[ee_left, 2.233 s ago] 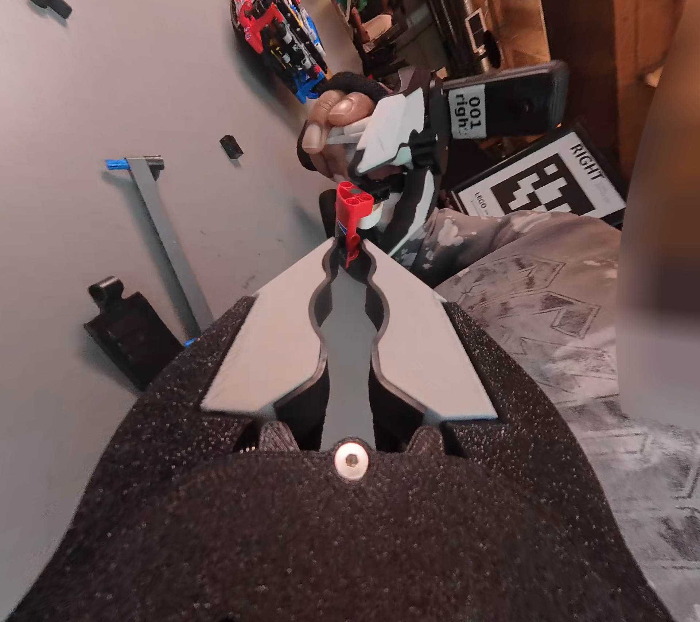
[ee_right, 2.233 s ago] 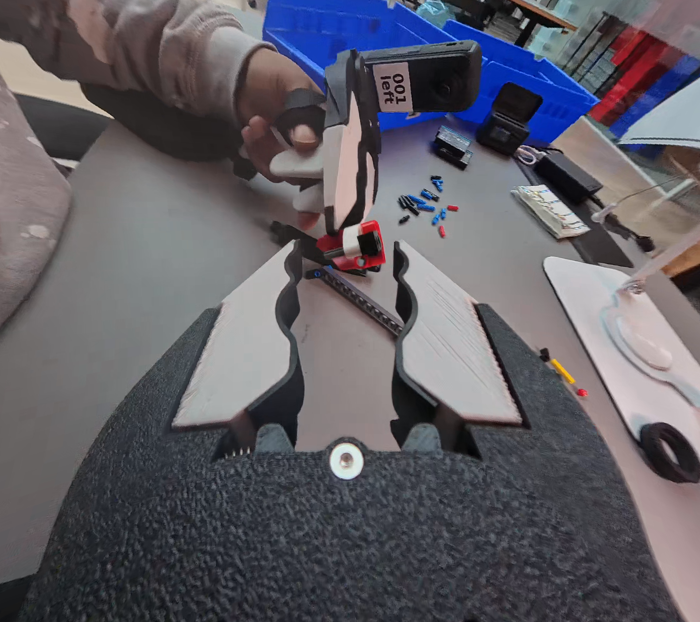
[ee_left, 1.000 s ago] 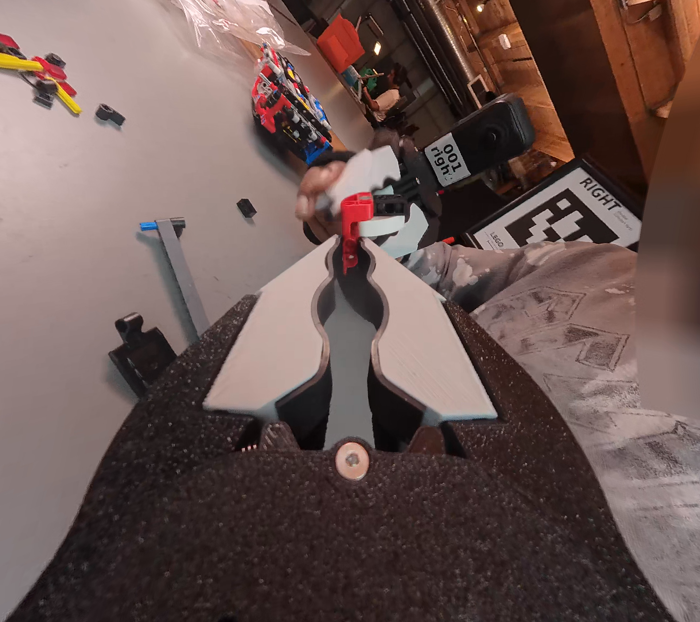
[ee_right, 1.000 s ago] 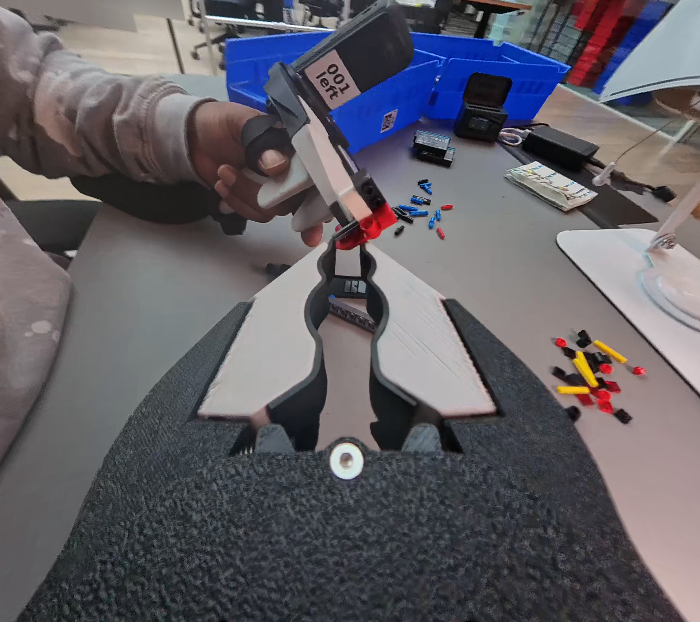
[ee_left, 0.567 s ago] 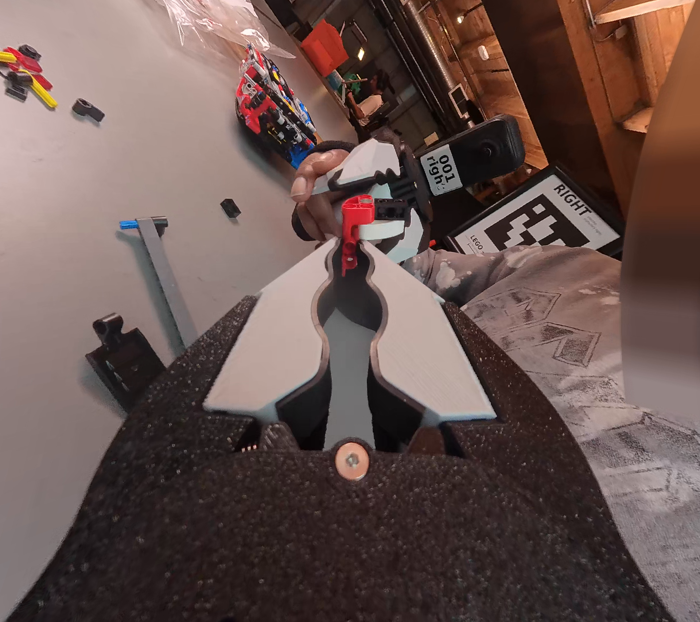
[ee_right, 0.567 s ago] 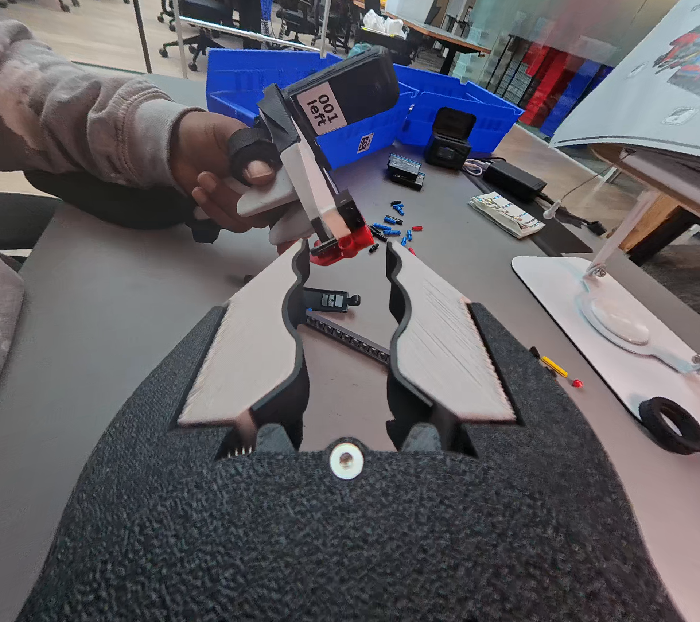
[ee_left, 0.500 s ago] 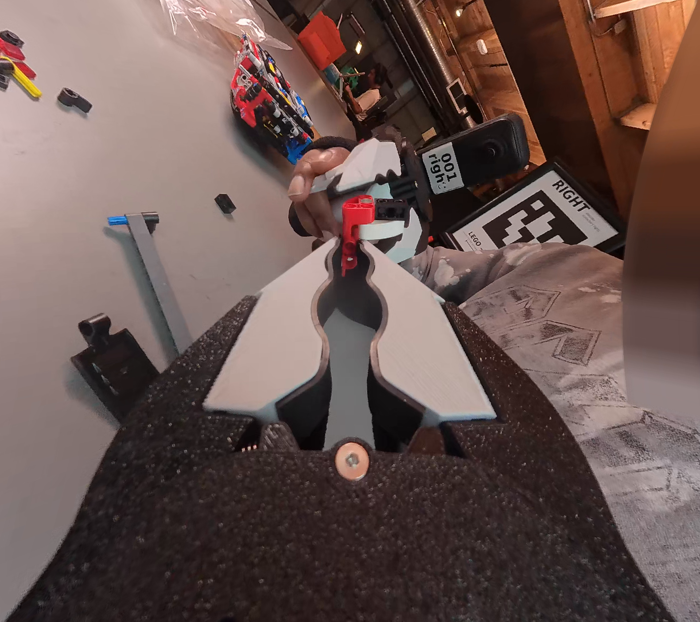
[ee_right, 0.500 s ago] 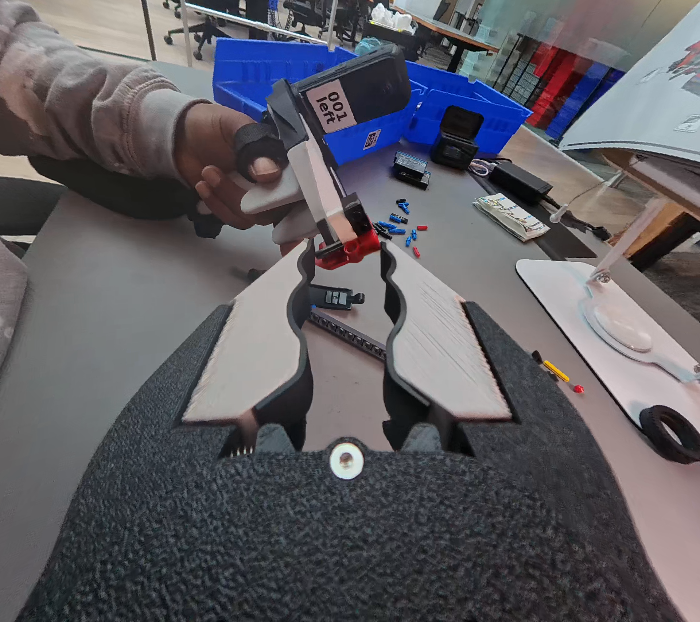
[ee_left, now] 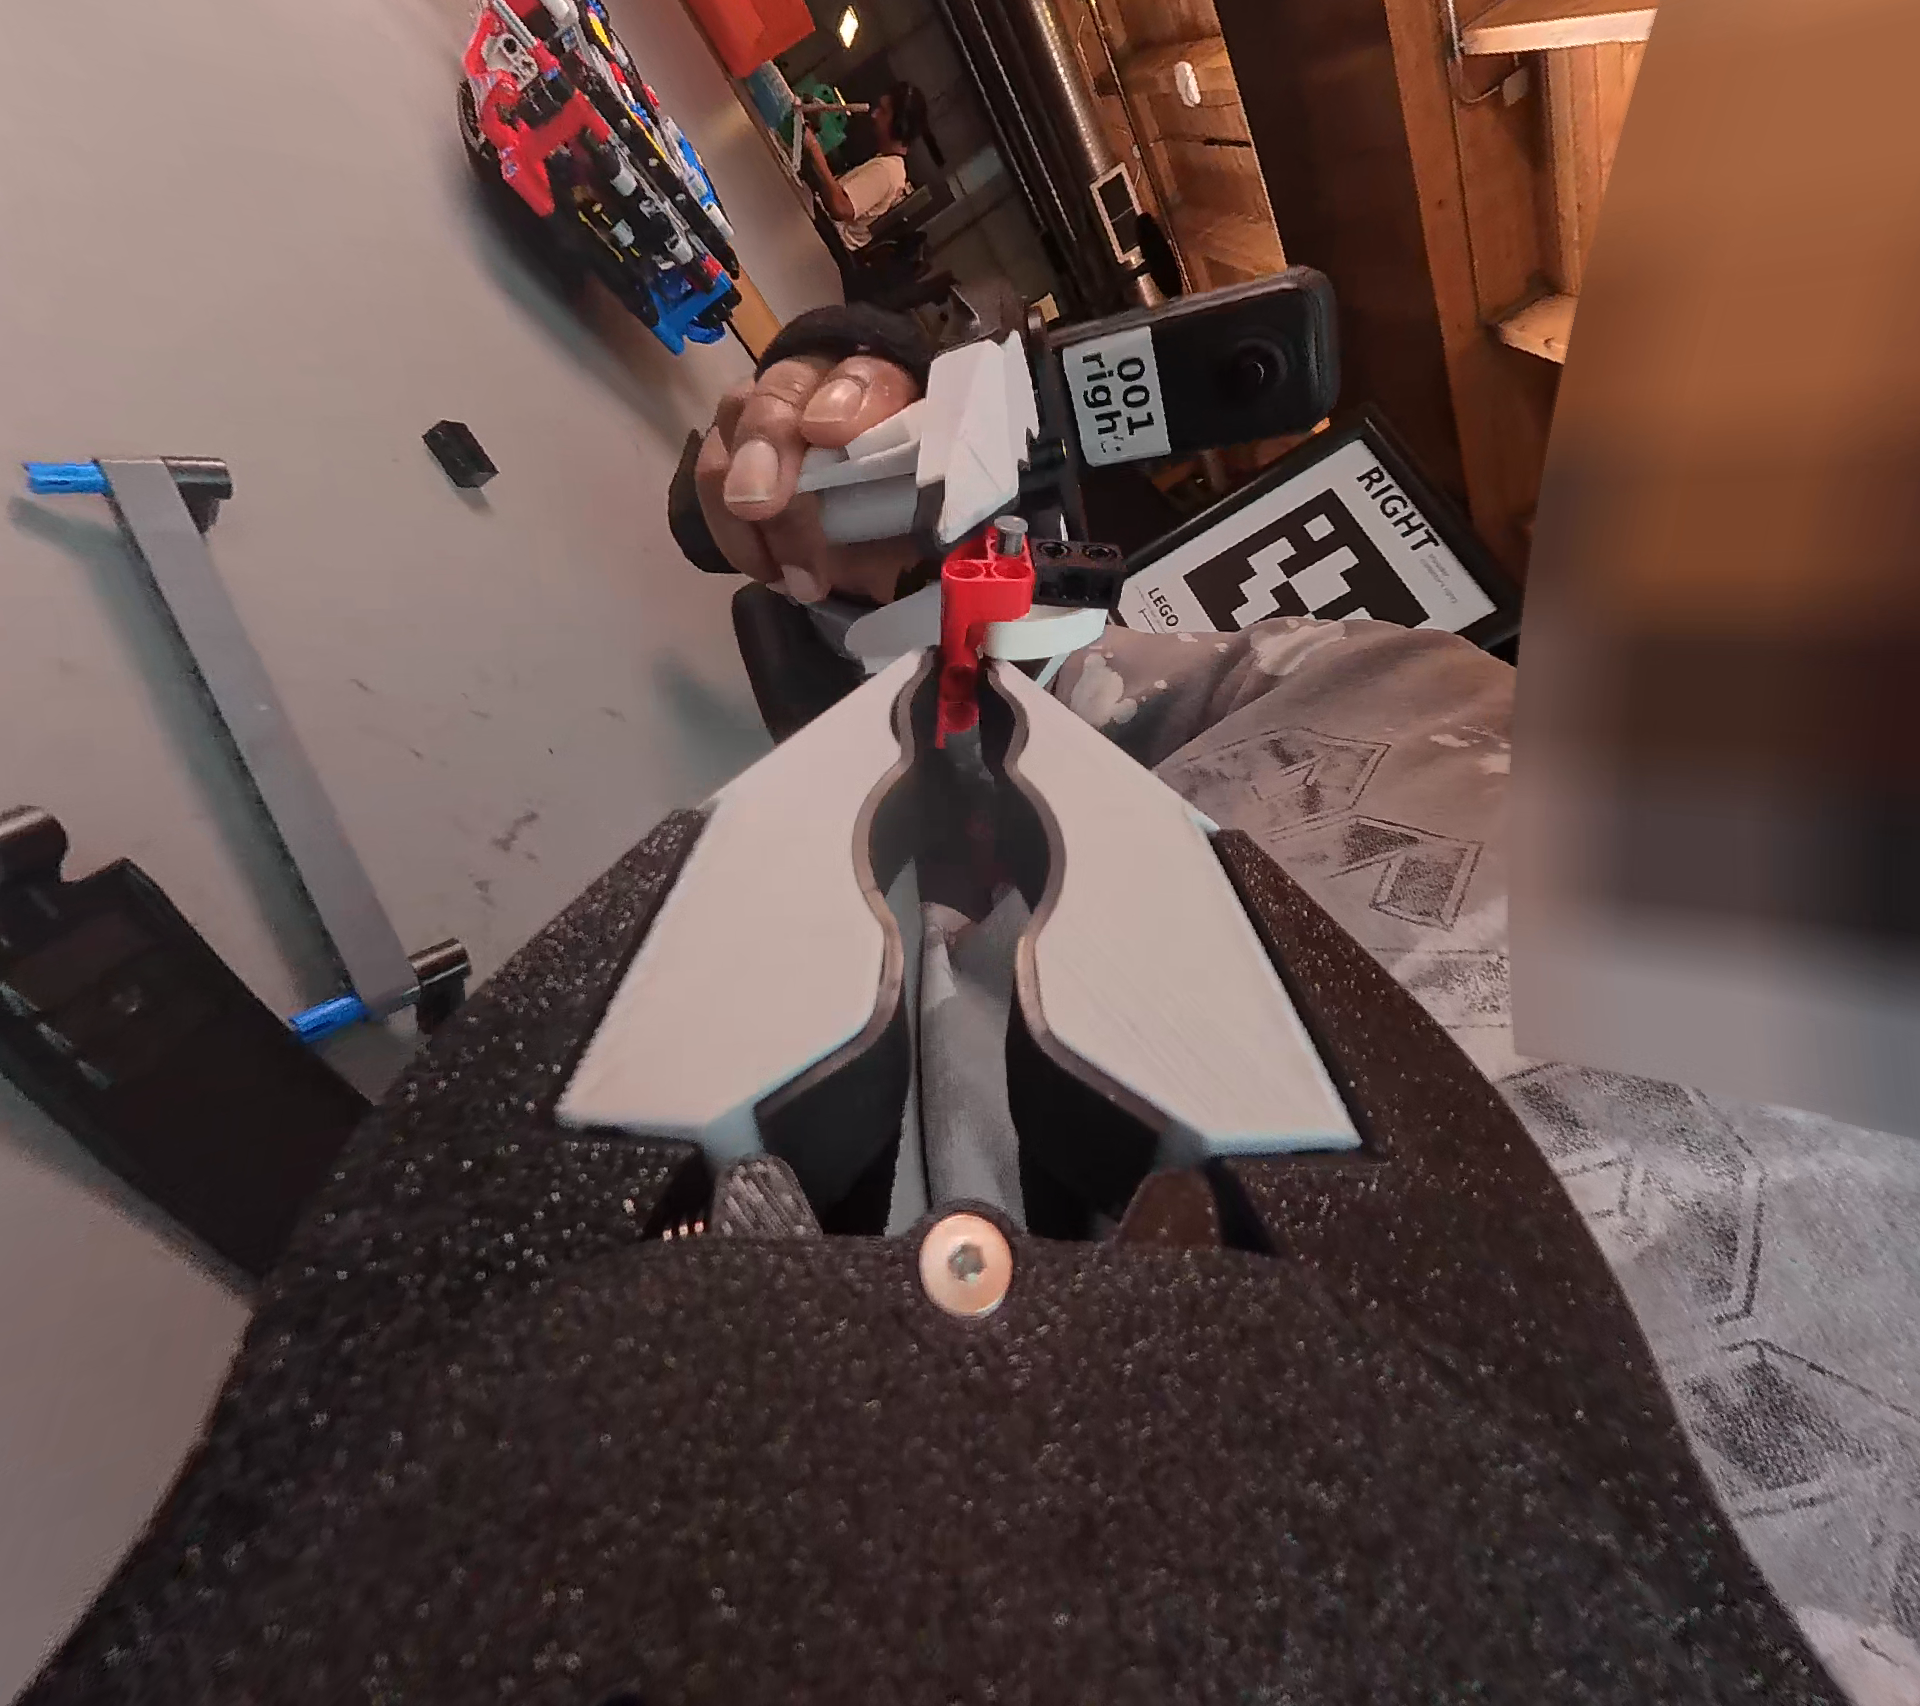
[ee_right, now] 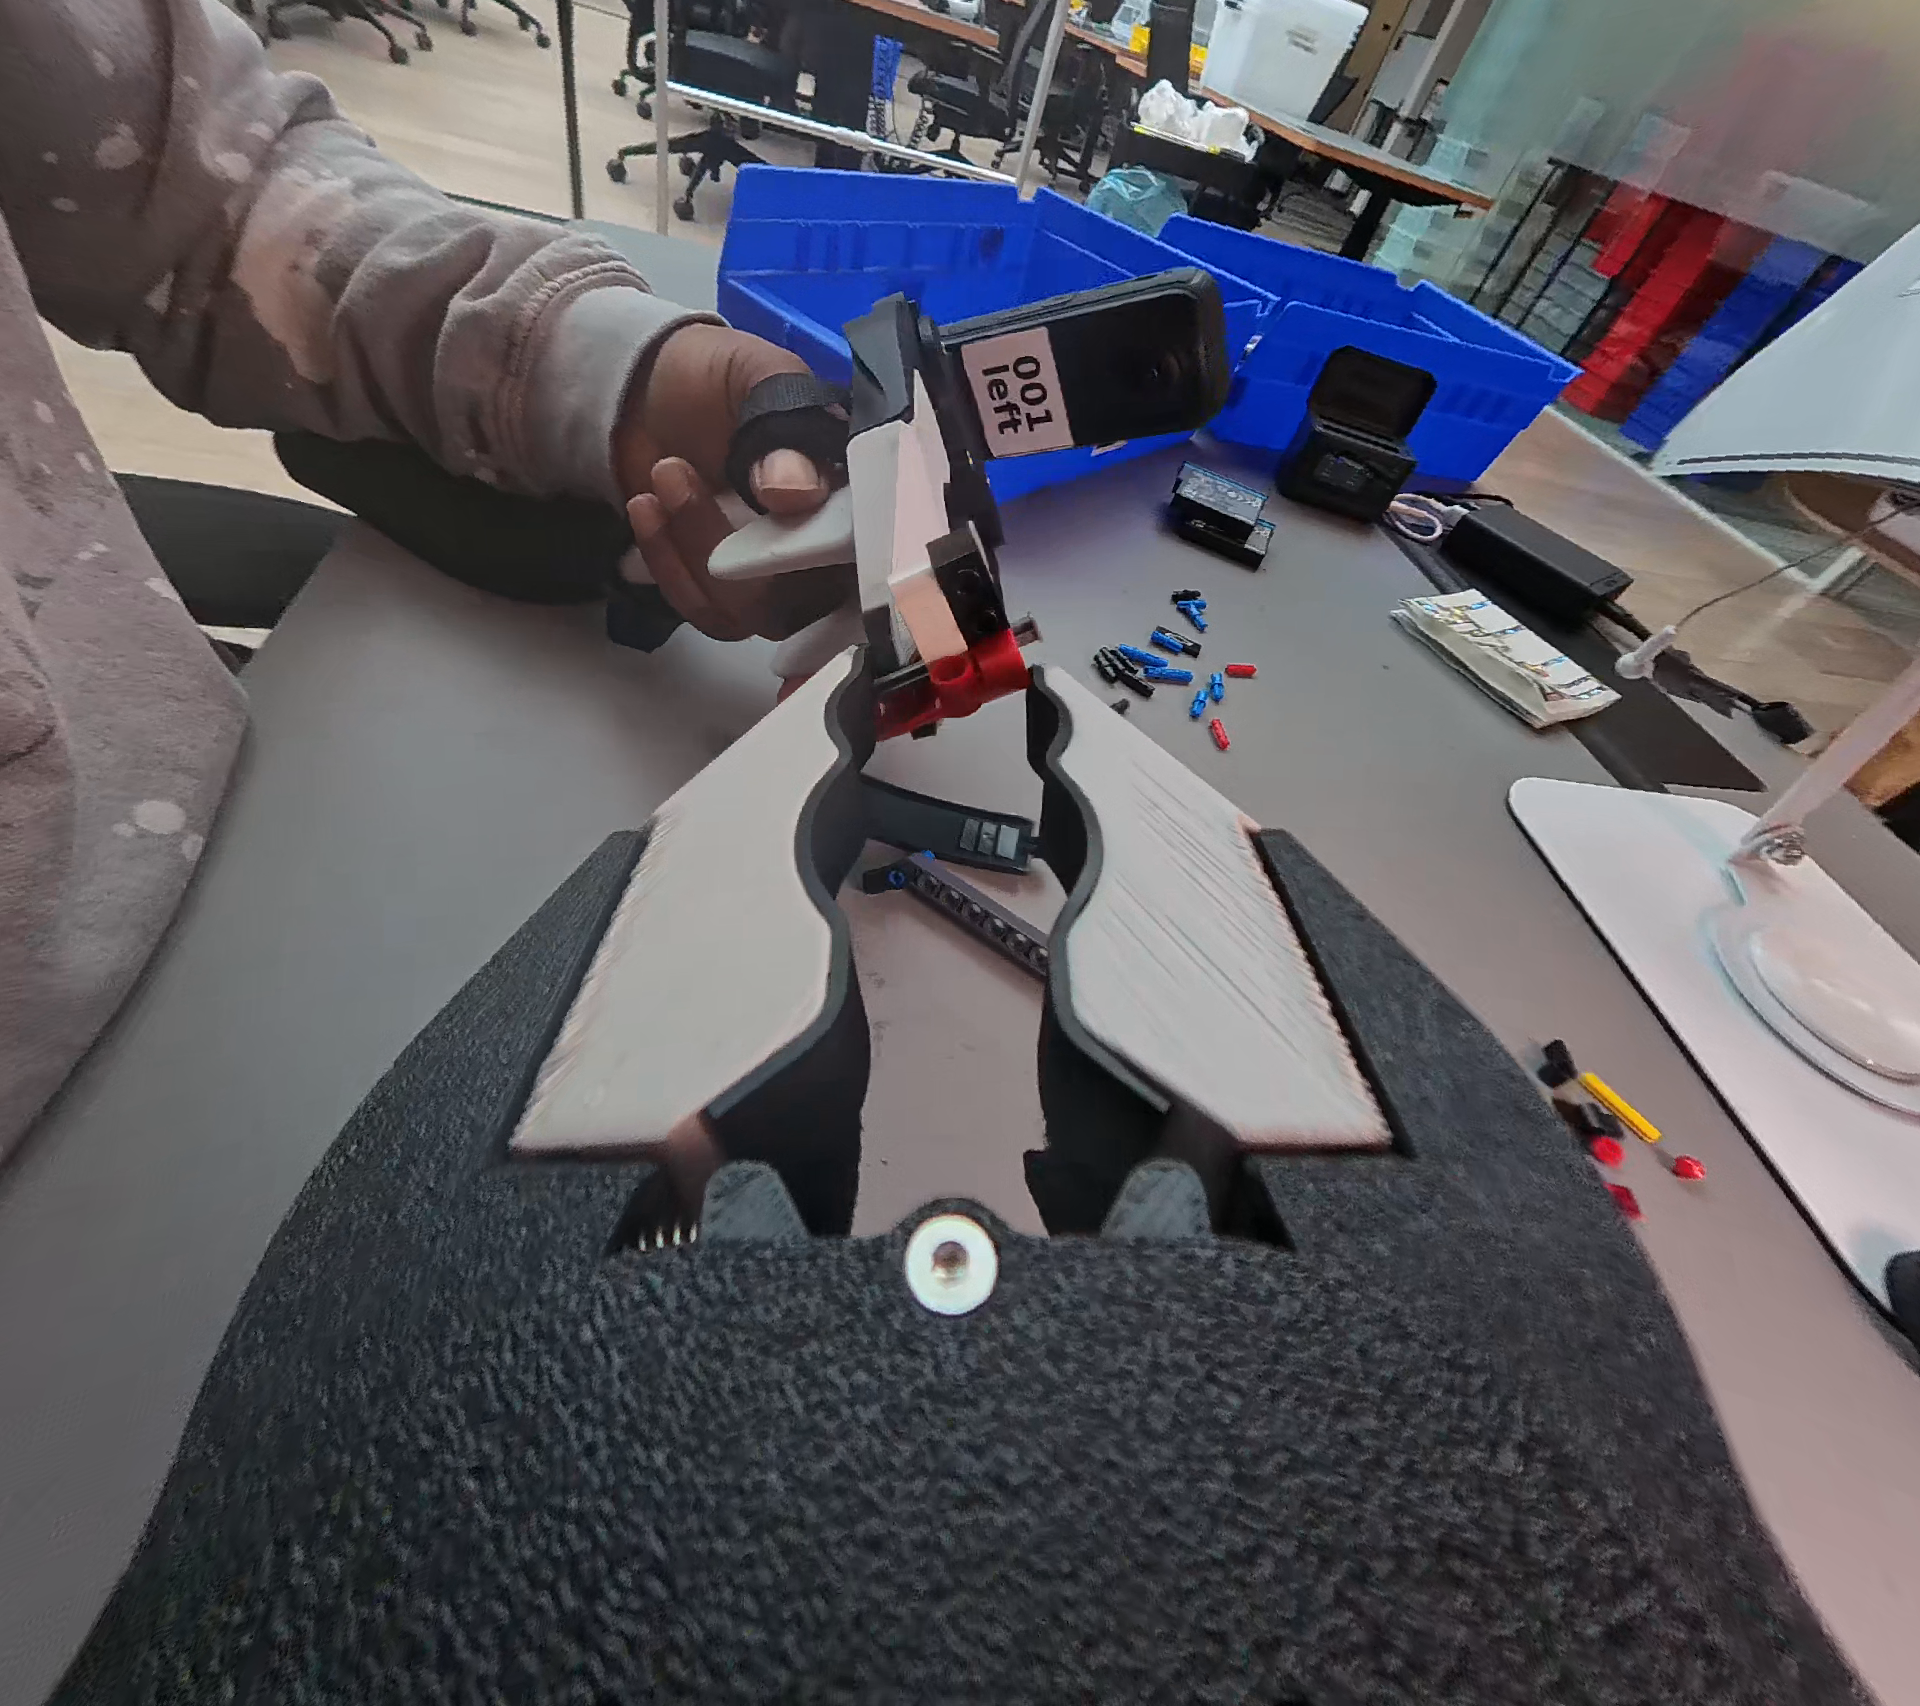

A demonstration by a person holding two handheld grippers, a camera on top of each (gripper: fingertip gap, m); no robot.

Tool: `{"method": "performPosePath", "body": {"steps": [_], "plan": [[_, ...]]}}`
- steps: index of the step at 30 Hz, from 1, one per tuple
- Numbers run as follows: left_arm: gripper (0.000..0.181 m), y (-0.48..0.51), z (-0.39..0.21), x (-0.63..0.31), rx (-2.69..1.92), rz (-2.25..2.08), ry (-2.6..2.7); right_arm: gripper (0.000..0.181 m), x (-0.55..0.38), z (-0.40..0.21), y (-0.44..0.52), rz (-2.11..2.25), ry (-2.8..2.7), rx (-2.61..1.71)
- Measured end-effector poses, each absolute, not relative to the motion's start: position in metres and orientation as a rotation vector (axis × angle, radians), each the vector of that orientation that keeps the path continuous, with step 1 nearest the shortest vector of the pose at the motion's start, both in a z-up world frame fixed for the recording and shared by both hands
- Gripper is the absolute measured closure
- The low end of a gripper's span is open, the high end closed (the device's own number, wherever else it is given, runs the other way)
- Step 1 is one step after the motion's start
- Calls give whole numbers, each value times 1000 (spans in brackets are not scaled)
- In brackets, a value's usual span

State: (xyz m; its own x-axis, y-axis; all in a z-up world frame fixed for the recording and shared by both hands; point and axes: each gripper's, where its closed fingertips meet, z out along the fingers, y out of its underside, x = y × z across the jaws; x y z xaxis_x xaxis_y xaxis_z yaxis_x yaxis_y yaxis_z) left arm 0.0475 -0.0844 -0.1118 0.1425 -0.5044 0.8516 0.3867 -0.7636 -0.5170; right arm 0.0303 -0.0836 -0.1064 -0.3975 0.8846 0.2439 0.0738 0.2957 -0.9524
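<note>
My left gripper [ee_left: 956, 667] is shut on a small red connector brick [ee_left: 982, 591] and holds it up above the grey table [ee_left: 312, 254]. A grey pin and a black brick [ee_left: 1081, 557] sit on the connector's top end. My right gripper [ee_right: 943, 685] is open, with its fingertips on either side of the red connector [ee_right: 966, 674], close to it. In the right wrist view the left gripper [ee_right: 909, 654] comes in from the upper left, held by a hand. In the left wrist view the right gripper [ee_left: 1003, 555] straddles the connector.
On the table lie a long grey beam [ee_left: 249, 721] with blue pins, a black panel [ee_left: 104, 960] and a red-blue model vehicle [ee_left: 592, 139]. Blue bins [ee_right: 935, 254], loose pins [ee_right: 1164, 659], a folded leaflet [ee_right: 1496, 648] and a white lamp base [ee_right: 1662, 929] lie to the right. Left and right tips are no more than a few centimetres apart. The red-blue model vehicle [ee_left: 592, 139] is about equally far from each gripper, around 30 cm.
My right gripper was shut at the connector one second ago and has opened. The left gripper keeps its hold; both have shifted slightly.
</note>
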Motion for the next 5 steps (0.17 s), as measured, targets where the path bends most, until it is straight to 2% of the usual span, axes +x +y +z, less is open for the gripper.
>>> {"method": "performPosePath", "body": {"steps": [5], "plan": [[177,-87,-109,51,-1728,-1785,101,153,32,-105,-86,1336,-1711,-930]]}}
